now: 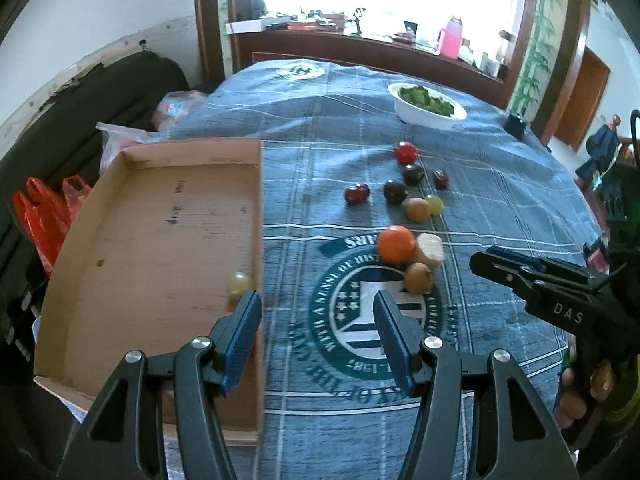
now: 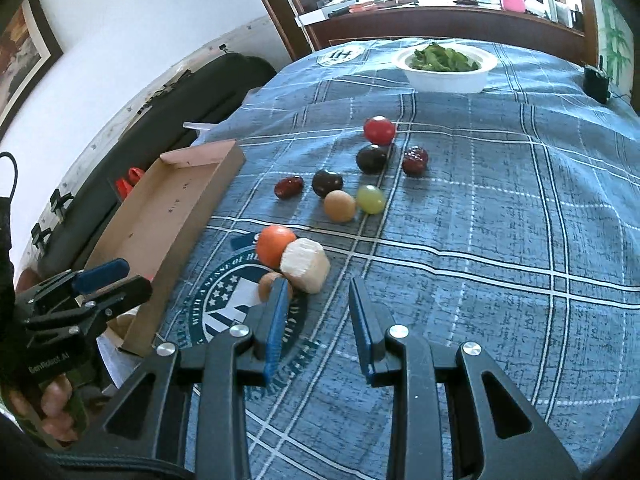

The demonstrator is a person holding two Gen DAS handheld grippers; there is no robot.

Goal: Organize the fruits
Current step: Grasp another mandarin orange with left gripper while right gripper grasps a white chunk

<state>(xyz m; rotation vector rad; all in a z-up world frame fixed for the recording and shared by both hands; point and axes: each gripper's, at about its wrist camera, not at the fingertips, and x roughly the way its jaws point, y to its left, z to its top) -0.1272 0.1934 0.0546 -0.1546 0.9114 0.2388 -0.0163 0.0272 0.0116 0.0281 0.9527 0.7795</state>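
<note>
1. Left wrist view: your left gripper (image 1: 316, 312) gapes empty; one green grape (image 1: 239, 283) sits in the cardboard tray (image 1: 160, 216), frame left.
2. Your right gripper (image 2: 318, 300) is spread empty; the orange (image 2: 275, 245) and other fruits wait mid-frame on the surface (image 2: 500, 240).

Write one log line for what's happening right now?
left tongs: open, empty | right tongs: open, empty | box: one green grape

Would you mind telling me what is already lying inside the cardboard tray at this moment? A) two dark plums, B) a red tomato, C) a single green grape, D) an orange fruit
C: in the left wrist view only a green grape lies in the cardboard tray, near its right wall, while the orange fruit and the other fruits sit out on the blue tablecloth.
</note>
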